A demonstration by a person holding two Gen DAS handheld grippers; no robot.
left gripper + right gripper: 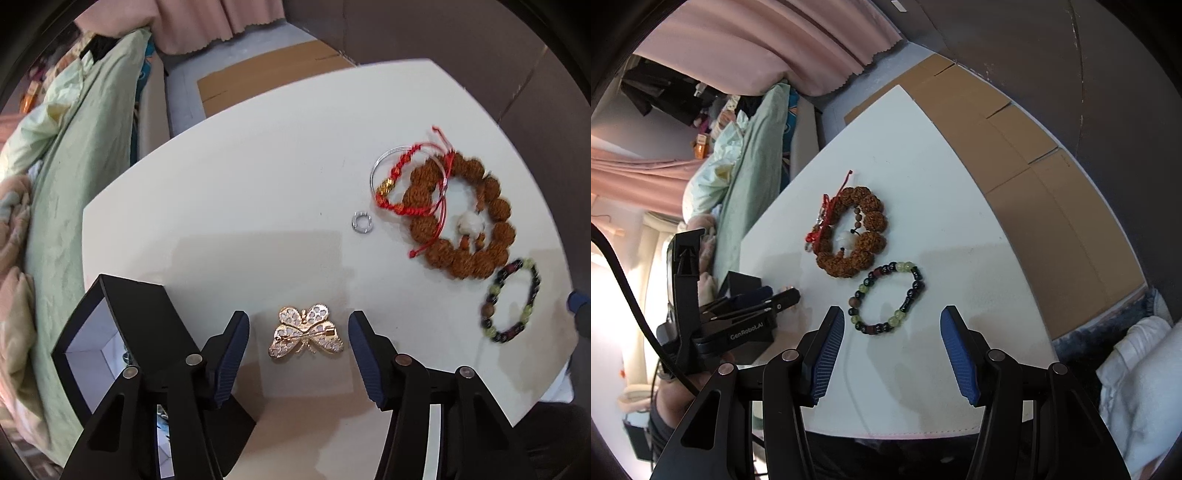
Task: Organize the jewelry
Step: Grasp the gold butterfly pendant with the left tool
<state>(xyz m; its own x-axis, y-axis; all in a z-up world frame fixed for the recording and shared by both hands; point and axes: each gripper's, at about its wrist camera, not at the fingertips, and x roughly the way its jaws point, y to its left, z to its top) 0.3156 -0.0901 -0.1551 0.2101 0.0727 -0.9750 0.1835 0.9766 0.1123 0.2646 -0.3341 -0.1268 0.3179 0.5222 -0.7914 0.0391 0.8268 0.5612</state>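
Observation:
A gold butterfly brooch (307, 331) lies pin side up on the white table (236, 192), between the fingers of my left gripper (300, 354), which is open and not touching it. Further right lie a small silver ring (361, 222), a red cord bracelet (400, 181), a thin wire hoop, a big brown bead bracelet (461, 221) and a green-and-black bead bracelet (511, 301). In the right wrist view my right gripper (893, 347) stands open just short of the green-and-black bracelet (890, 297), with the brown bead bracelet (851, 230) beyond it.
An open black jewelry box (99, 325) with a white lining stands at the table's left edge, beside the left fingers. The left gripper's body (738, 317) shows at the left of the right wrist view. A green blanket (85, 155) and cardboard (1015, 166) flank the table.

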